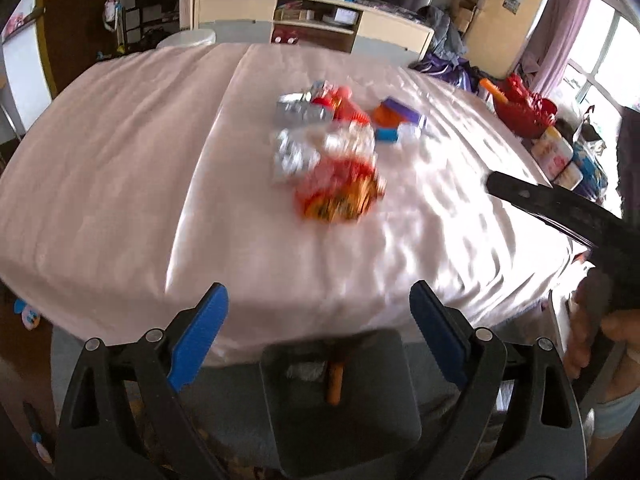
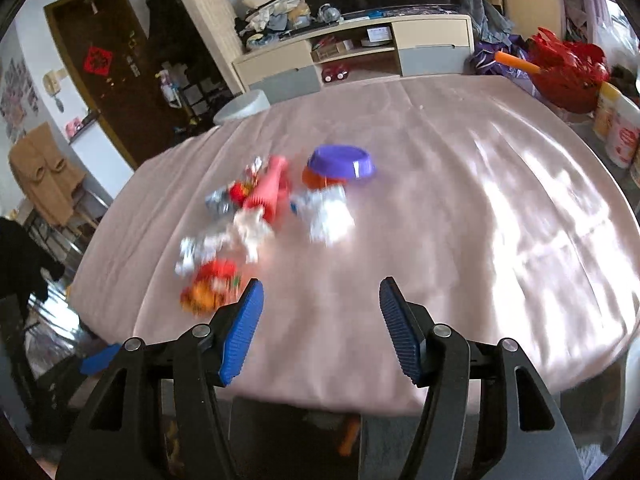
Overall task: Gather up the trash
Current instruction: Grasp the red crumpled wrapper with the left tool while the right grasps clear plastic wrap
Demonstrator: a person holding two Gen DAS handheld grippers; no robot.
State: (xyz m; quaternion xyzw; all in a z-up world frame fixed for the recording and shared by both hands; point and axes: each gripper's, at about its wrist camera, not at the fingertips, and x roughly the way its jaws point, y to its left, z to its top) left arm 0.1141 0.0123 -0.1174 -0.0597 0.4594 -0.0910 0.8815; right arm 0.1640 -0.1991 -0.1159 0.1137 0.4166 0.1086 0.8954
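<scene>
Left gripper, blue pads spread wide with nothing between them, hangs over the near edge of the surface, which is draped in a pale pink cloth; directly below it stands a dark bin holding what appears to be an orange item and a silvery scrap, so the gripper is judged to be placed here for dropping collected trash. Right gripper, likewise open and empty, its pads somewhat closer together, is poised above the same near edge and angled downward toward the cloth. In the left wrist view the right gripper's black finger enters from the right, held by a hand at the frame's edge. The remaining trash, blurred crumpled foil and red-orange wrappers, lies heaped near the middle of the surface, well apart from both grippers. Just beside the heap sits an upturned purple bowl on an orange object. Both grippers tilt steeply down, suited to a further reach into the heap
</scene>
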